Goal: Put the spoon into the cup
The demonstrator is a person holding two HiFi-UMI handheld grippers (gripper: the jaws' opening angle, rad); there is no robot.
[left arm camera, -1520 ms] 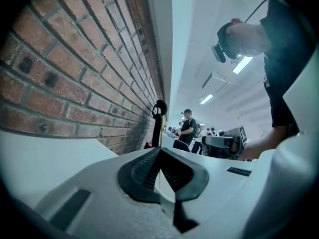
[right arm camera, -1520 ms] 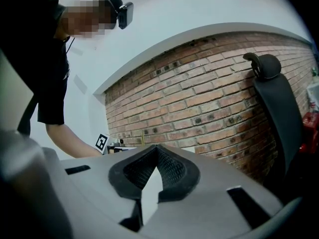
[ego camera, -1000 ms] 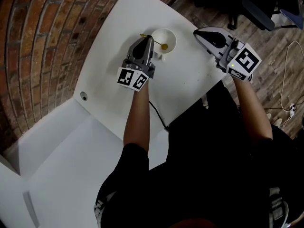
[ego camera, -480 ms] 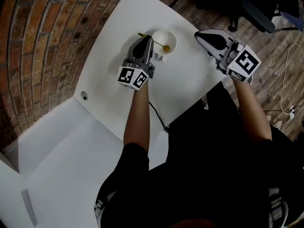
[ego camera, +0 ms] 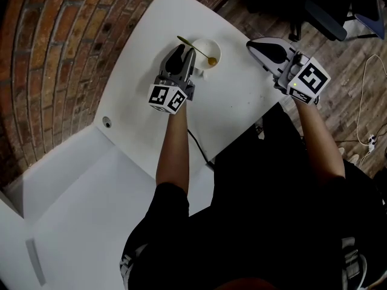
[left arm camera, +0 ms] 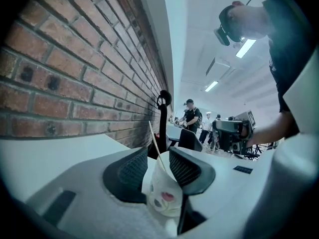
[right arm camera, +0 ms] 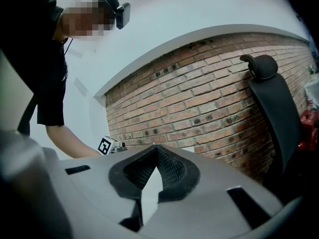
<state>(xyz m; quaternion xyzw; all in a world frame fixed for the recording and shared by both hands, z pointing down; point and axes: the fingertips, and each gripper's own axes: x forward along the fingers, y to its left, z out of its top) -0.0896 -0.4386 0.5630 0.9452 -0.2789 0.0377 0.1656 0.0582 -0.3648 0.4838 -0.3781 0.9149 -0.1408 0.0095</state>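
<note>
Spoon (ego camera: 187, 44) seemingly in cup (ego camera: 216, 47), cup on table (ego camera: 230, 101), left gripper (ego camera: 184, 53) just before it, right gripper (ego camera: 257, 44) well right

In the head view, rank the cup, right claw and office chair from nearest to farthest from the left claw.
1. cup: just ahead of the left claw, between its jaws, which have just been opening.
2. right claw: farther to the right, jaws shut.
3. office chair: upper right corner, beyond the right claw.

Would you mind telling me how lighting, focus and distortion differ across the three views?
Head view: the white table is overexposed while the person's black clothing loses detail. Left gripper view: fisheye, dark corners, glaring ceiling strip lights, the near white cup soft. Right gripper view: the red brick wall bows into an arch.
</note>
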